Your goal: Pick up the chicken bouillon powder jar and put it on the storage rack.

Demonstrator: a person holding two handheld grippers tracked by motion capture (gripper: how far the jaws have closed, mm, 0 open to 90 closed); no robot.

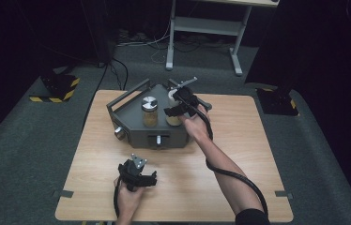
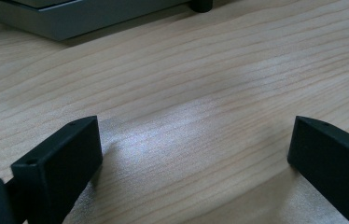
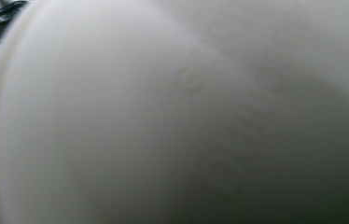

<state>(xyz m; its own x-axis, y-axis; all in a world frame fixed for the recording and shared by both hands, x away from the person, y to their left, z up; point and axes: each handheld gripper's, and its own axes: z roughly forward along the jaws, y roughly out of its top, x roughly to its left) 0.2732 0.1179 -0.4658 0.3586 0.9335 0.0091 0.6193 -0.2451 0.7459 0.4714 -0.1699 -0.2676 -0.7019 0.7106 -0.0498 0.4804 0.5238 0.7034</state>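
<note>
The left gripper sits low on the worktop, jaws wide apart w/ bare wood between. Further up is a grey tray w/ a glass jar that has a silver lid. Just right of it, the right gripper is up against a white jar. Can't tell if its jaws are pinching it.

Two jars side by side on a tray at the table's far middle
</note>
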